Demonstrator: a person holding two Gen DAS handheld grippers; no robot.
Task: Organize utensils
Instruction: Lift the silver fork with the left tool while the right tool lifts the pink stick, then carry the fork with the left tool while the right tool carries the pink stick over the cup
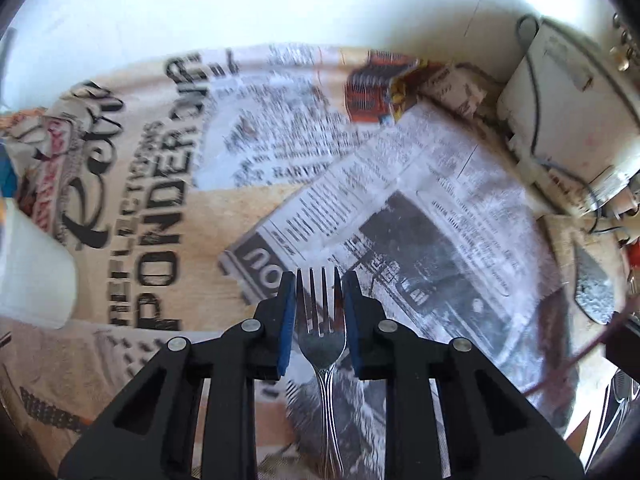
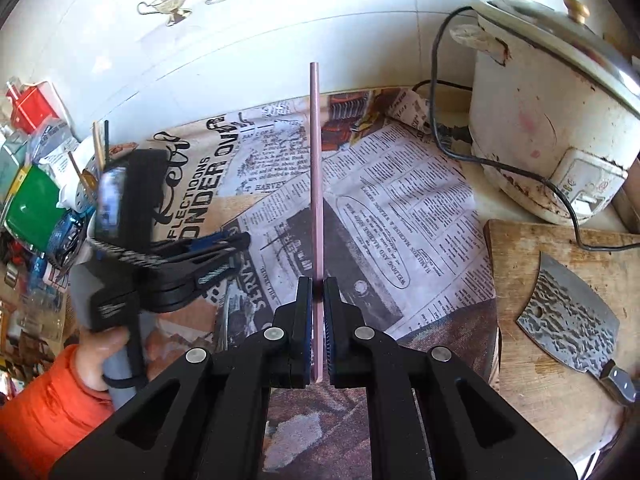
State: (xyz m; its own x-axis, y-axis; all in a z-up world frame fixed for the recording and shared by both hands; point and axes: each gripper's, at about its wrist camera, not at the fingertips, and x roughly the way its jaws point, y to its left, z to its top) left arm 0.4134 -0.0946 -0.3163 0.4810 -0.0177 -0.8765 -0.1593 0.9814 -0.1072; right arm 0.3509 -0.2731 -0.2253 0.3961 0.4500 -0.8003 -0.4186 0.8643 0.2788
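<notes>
Two hand-held grippers are at work over the newspaper-covered desk (image 1: 168,216). My left hand-held gripper (image 1: 319,280) has its blue pads narrowly apart with a metal fork (image 1: 322,340) between them, tines pointing away from me; the pads look pressed against the outer tines, though blur leaves that uncertain. My right hand-held gripper (image 2: 318,284) is clamped together on a thin pink chopstick (image 2: 315,168), which stands straight out past the fingertips toward the white wall.

Only the right wrist view shows my left hand (image 2: 102,356) in an orange sleeve gripping its tool, plus a white rice cooker (image 2: 548,120) with its lid on at the back right, a wooden cutting board (image 2: 532,360) with a hammered cleaver (image 2: 572,320) lying on it, and a white holder (image 2: 80,188) at the left with sticks standing in it. The left wrist view shows a white cup (image 1: 32,264) at its left edge; its contents are hidden.
</notes>
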